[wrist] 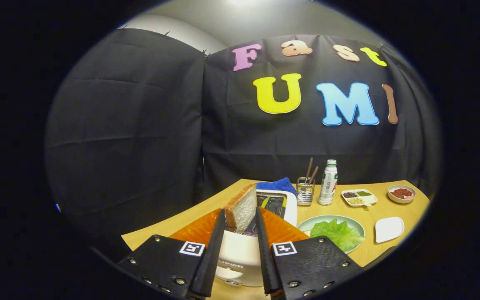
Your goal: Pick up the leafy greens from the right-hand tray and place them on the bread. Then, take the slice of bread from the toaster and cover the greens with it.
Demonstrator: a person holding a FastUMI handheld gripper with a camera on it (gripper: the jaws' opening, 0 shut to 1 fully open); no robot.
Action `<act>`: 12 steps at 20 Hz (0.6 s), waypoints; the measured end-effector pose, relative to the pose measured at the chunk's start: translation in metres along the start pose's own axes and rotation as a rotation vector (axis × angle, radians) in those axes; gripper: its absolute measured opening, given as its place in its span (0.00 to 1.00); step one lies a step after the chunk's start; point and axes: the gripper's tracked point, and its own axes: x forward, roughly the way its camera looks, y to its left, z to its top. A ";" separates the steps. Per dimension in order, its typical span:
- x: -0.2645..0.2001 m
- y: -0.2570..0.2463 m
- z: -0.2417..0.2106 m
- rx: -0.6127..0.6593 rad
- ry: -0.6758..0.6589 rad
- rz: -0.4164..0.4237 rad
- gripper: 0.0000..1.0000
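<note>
Tongs (pixel 240 216) held narrow, one finger (pixel 217 233) pressed to each broad face of a pale, porous slice of bread with a tan crust (pixel 241 209). The slice stands on edge, its long axis near upright and leaning slightly away from the toaster's far slot; its crusted edge faces up and to the left. It sits just above the glossy white, rounded toaster (pixel 240 254), whose top slots lie directly behind the slice. Right of the toaster, a round pale-green plate (pixel 306 225) carries a crinkled, bright-green lettuce leaf (pixel 336 233), lying flat. Further right of the toaster lie a small white rounded-square dish (pixel 389 228), a white three-compartment dish of beans (pixel 358 197) and a small round bowl of reddish pieces (pixel 401 193). Behind the toaster: a folded blue cloth (pixel 277 184), a wire holder with brown chopsticks (pixel 305 189), and an upright white bottle (pixel 328 182). All rest on a light wood-grain tabletop (pixel 181 223).
</note>
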 end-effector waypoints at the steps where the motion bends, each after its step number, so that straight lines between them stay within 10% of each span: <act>1: 0.004 0.002 -0.003 0.003 0.006 -0.002 0.45; 12: 0.053 -0.007 -0.011 0.043 0.071 -0.162 0.45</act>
